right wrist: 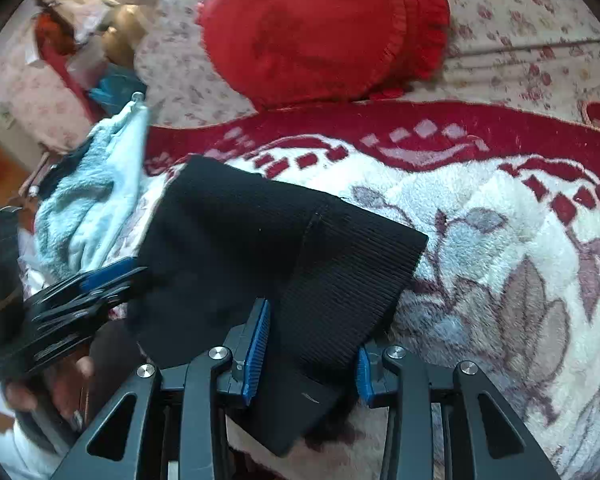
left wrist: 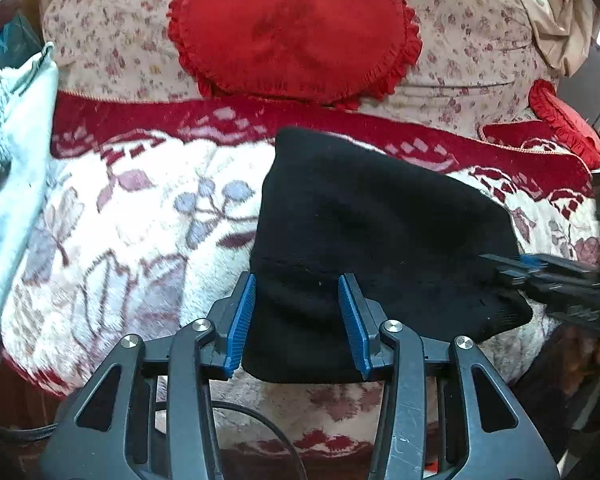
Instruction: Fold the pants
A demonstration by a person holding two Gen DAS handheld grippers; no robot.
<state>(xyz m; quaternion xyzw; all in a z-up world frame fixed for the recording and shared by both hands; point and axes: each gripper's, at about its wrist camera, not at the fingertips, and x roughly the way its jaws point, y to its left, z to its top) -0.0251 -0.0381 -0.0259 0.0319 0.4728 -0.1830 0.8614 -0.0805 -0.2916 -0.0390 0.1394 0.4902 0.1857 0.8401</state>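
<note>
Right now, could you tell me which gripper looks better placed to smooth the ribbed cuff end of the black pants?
Probably the right gripper: its open jaws already straddle the ribbed cuff of the black pants, while the left gripper straddles the plain edge.

Red frilled heart cushion (left wrist: 292, 28) leaning on floral-print pillow (left wrist: 472, 40), above red-and-white fleece blanket (left wrist: 140, 216). Pale blue fluffy towel (left wrist: 12, 152) at blanket's left edge. Second red cushion (left wrist: 560, 120) far right.

text: none legible | labels: none | brands: none | numbers: none | signs: none
</note>
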